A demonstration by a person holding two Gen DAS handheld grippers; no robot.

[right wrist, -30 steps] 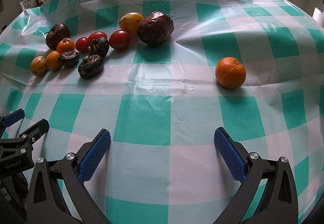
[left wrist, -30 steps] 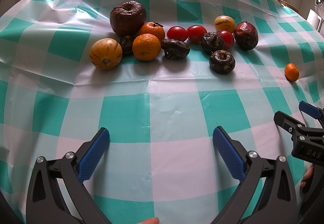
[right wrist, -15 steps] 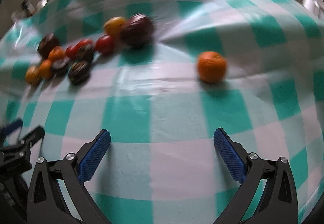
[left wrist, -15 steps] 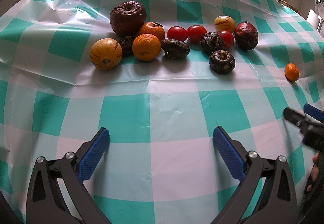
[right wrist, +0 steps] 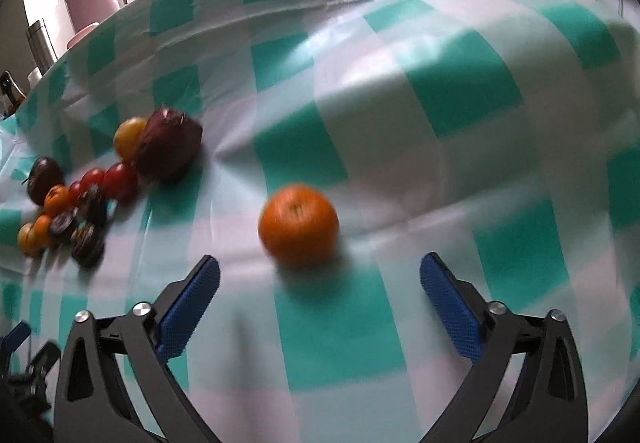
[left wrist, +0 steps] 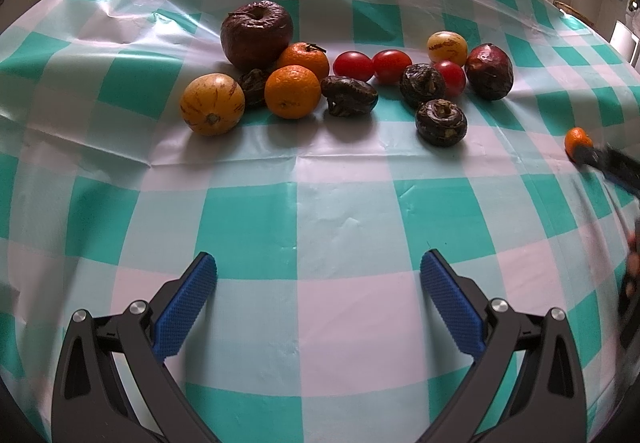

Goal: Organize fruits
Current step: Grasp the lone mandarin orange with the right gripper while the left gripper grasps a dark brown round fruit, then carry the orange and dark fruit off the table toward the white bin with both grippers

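So the left gripper (left wrist: 318,279) sits low over the checked tablecloth (left wrist: 248,227), blue pads spread wide with nothing but cloth between them. Over on the right side, the right gripper (right wrist: 319,283) also has its jaws wide apart, though they're closing in a bit right now, and nothing is between the pads yet. The lone mandarin (right wrist: 298,225) sits just past its fingertips, on the cloth, a touch left of center between them. It's blurry in that view.

Farther back is the main fruit pile: a striped yellow melon (left wrist: 212,103), two more mandarins (left wrist: 293,91) touching each other, several shriveled dark fruits (left wrist: 441,122), three red tomatoes (left wrist: 353,66), and a big wrinkled dark red apple (left wrist: 257,34) at the back. The lone mandarin is well apart from that bunch, off to its right.
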